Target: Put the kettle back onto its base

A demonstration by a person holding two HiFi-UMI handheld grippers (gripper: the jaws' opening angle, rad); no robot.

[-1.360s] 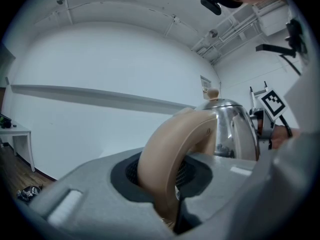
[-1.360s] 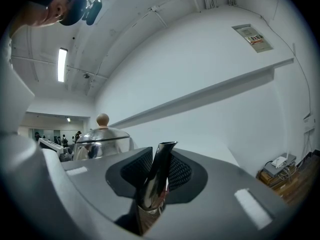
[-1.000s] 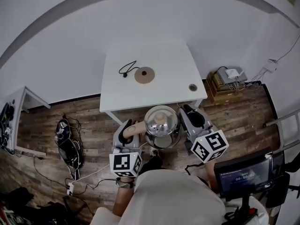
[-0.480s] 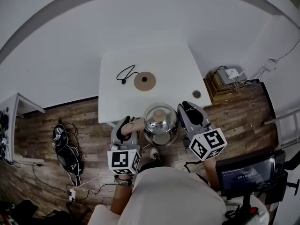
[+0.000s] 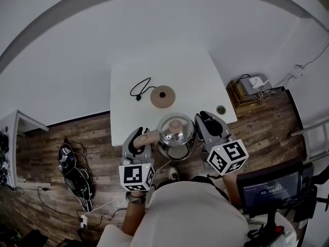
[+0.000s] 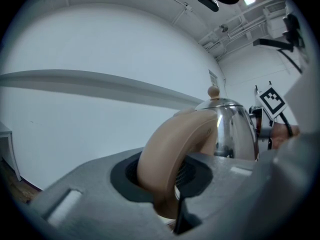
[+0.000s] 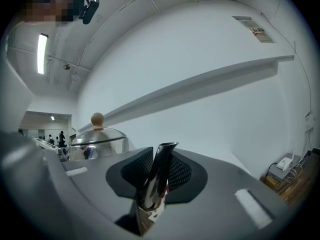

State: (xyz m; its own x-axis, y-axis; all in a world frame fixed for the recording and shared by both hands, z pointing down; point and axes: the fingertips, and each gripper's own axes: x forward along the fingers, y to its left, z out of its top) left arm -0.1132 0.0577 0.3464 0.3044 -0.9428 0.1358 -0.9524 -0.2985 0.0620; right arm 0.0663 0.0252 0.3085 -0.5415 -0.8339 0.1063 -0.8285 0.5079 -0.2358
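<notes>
A shiny steel kettle (image 5: 176, 134) with a wooden lid knob hangs over the near edge of the white table (image 5: 195, 81). My left gripper (image 5: 140, 140) is shut on its curved beige handle (image 6: 170, 149). My right gripper (image 5: 205, 123) is shut on the steel spout (image 7: 156, 176). In the right gripper view the kettle's lid (image 7: 97, 134) shows at the left. The round brown base (image 5: 162, 96) lies flat on the table beyond the kettle, with its black cord (image 5: 140, 89) coiled to its left.
A small round object (image 5: 220, 109) lies near the table's right front corner. A stack of boxes with cables (image 5: 250, 86) sits on the wooden floor to the right. A screen (image 5: 267, 189) stands at lower right. Bags and cables (image 5: 72, 158) lie on the floor at left.
Both grippers and the kettle have moved forward toward the table; the kettle, which hung over the floor short of the table, now hangs over its near edge. Both grips are unchanged.
</notes>
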